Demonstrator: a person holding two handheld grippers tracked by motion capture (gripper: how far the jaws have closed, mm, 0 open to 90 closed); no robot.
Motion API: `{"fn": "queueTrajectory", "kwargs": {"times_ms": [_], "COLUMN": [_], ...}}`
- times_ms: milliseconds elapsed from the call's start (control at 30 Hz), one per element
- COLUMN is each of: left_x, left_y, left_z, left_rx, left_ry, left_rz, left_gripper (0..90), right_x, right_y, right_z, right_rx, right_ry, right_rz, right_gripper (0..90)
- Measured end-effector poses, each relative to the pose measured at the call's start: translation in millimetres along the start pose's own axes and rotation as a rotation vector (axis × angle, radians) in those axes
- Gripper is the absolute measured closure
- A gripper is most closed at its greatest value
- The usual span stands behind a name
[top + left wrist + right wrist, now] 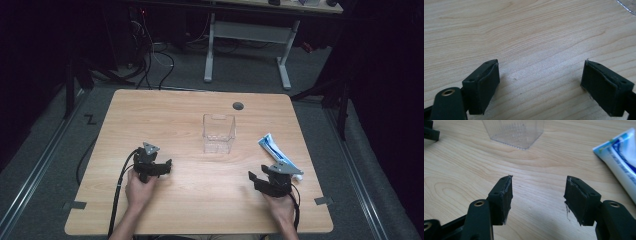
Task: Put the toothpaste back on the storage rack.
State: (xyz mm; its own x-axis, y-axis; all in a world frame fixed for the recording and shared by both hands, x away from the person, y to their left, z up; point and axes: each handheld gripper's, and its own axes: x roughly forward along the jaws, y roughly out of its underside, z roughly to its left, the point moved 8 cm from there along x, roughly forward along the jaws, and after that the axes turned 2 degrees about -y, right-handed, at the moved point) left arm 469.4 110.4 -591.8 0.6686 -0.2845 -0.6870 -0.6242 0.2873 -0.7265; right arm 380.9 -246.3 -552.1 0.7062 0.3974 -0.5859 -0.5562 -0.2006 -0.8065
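A clear plastic square container stands upright near the middle of the wooden table. A white and blue toothpaste tube lies flat to its right. My left gripper rests low over the table at the left, held by a hand, open, with bare wood between its pads. My right gripper sits at the right front, just below the tube's cap end, open and empty. In the right gripper view the gripper faces the container, and the tube lies to the right.
A dark cable grommet is set in the table near the far edge. Another desk's white legs and cables stand on the floor beyond. Tape marks sit at the table's front corners. The container's corner shows in the left gripper view.
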Motion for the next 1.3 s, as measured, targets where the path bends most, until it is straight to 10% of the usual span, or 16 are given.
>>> {"fn": "queueTrajectory", "kwargs": {"times_ms": [767, 1300], "left_x": [0.0, -0.4], "left_y": [0.0, 0.3], "left_z": [0.0, 0.0], "left_rx": [0.000, 0.002], "left_ry": [0.001, 0.003], "left_rz": [0.000, 0.002], "left_gripper": [15.4, 15.4], "right_x": [-35.2, -19.5], "right_y": [-12.5, -25.4], "right_z": [-45.0, -84.3], "right_rx": [0.028, 0.045], "right_ry": [0.102, 0.185], "right_rz": [-0.072, 0.023], "right_gripper": [48.8, 48.8]}}
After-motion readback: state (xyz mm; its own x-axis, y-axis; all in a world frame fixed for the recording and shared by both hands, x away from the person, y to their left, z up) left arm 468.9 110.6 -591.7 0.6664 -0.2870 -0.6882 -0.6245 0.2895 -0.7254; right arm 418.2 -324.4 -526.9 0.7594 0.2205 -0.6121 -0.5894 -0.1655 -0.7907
